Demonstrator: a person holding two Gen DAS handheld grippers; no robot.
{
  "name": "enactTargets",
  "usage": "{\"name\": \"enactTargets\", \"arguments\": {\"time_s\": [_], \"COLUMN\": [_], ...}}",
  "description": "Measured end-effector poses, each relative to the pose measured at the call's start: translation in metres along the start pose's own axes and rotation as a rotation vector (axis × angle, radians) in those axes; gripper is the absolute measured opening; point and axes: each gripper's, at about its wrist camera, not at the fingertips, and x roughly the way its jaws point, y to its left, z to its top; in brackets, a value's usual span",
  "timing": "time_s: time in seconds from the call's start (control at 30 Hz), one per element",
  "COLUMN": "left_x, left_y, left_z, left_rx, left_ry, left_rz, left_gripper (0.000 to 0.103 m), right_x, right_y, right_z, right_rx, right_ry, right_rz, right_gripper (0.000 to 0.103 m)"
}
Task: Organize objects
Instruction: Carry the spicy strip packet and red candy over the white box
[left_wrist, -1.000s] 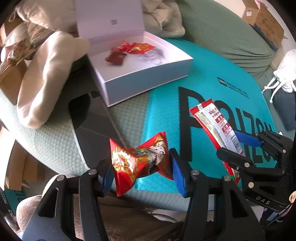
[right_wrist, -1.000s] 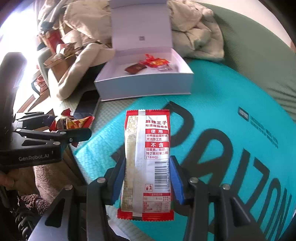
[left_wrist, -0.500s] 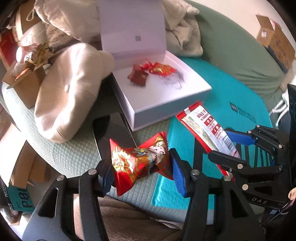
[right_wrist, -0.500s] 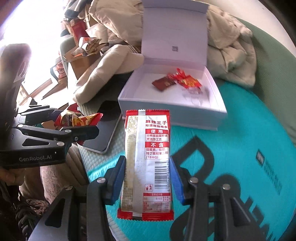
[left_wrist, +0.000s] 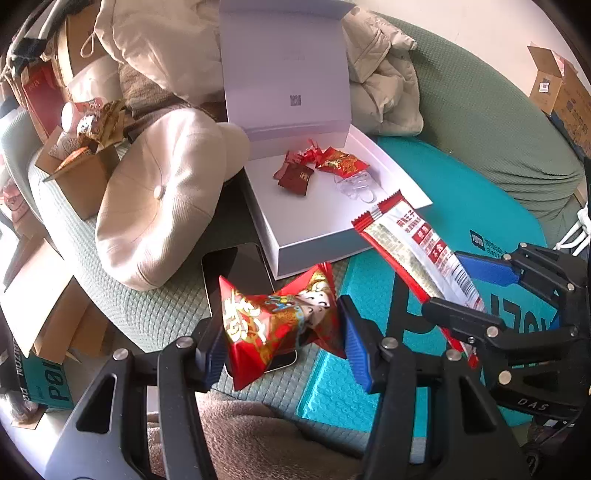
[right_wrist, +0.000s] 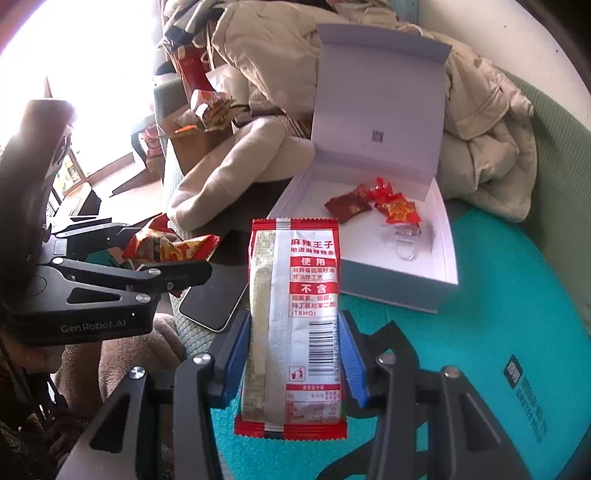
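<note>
My left gripper (left_wrist: 279, 332) is shut on a red and gold snack packet (left_wrist: 273, 325), held above a black phone (left_wrist: 236, 269). My right gripper (right_wrist: 293, 347) is shut on a long red and white snack bar packet (right_wrist: 295, 314); it also shows in the left wrist view (left_wrist: 417, 247). An open white box (left_wrist: 332, 221) with its lid up stands ahead of both grippers. In it lie a dark red packet (left_wrist: 295, 177), a red and gold packet (left_wrist: 343, 162) and clear plastic (left_wrist: 356, 186). The box also shows in the right wrist view (right_wrist: 399, 284).
A beige cap (left_wrist: 159, 206) lies left of the box. A brown cardboard box (left_wrist: 81, 173) with wrappers stands at far left. A beige jacket (left_wrist: 384, 92) lies behind the box. A teal padded mailer (left_wrist: 461, 192) covers the green cushion (left_wrist: 480, 103).
Both grippers, each still holding its packet, have moved closer to the white box, which now looks larger and nearer in both views.
</note>
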Motion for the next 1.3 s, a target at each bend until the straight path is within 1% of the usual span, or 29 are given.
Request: {"name": "enactTargets", "arguments": {"time_s": [0.17,0.37,0.67,1.0,1.3], "left_x": [-0.005,0.000,0.023,0.053,0.075], "left_y": [-0.007,-0.013,-0.019,-0.022,-0.025], "left_z": [0.010,0.025,0.044,0.063,0.088], "left_rx": [0.030,0.044,0.051,0.079,0.116], "left_ry": [-0.015,-0.020,-0.003,0.026,0.022], "left_rz": [0.007,0.005,-0.009,-0.024,-0.026], "left_gripper": [0.053,0.053,0.053,0.053,0.053], "right_x": [-0.013,-0.015,-0.005,0.018,0.035], "right_y": [-0.002,-0.011,-0.031,-0.056,-0.076], "right_z": [0.002,0.011,0.027,0.040,0.057], "right_rx": [0.001,0.000,-0.002,0.021,0.036], "right_ry": [-0.040,-0.055,-0.061,-0.040,-0.042], "right_rz": [0.001,-0.014,-0.023,-0.035,-0.040], "right_gripper": [0.047,0.047,0.047,0.047,0.047]}}
